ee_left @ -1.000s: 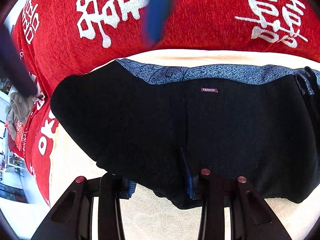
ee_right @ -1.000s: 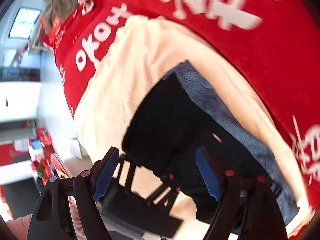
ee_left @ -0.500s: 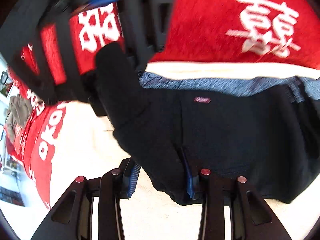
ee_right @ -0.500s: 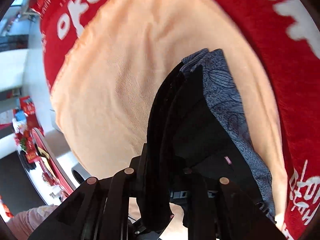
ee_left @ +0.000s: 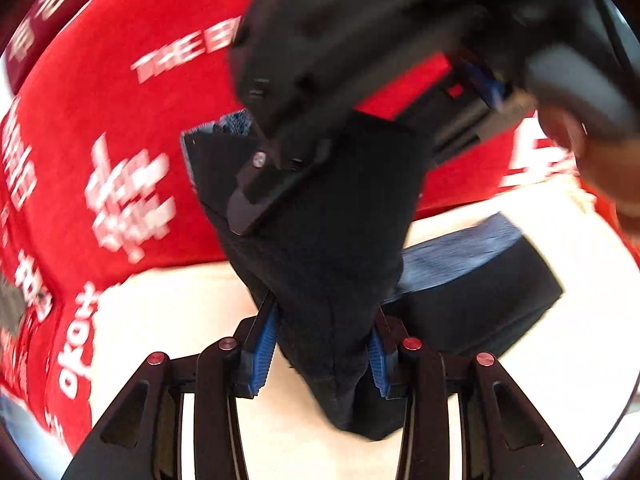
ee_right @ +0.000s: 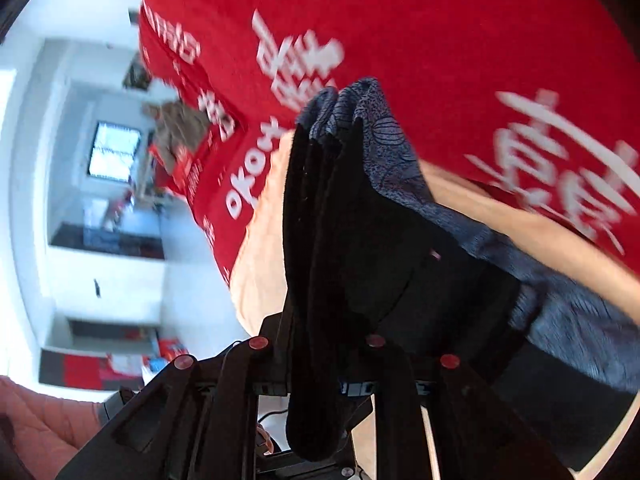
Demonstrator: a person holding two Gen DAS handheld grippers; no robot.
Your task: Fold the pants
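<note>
The black pants [ee_left: 328, 264] with a blue patterned waistband [ee_left: 452, 256] are partly lifted off the cream cloth [ee_left: 180, 320]. My left gripper [ee_left: 322, 354] is shut on a bunched edge of the pants. The right gripper's body [ee_left: 360, 80] shows blurred above it, holding the raised fold. In the right wrist view my right gripper [ee_right: 320, 364] is shut on several hanging layers of the pants [ee_right: 360, 240], and the waistband [ee_right: 380, 136] stands up at the top.
A red blanket with white characters [ee_left: 120, 120] lies behind the cream cloth and shows in the right wrist view [ee_right: 400, 20] too. Room furniture and a window [ee_right: 114, 152] show at the left of the right wrist view.
The right gripper closed on the left side of the pants and lifted it up and across. The left gripper closed on the near edge. The pants went from flat to partly raised.
</note>
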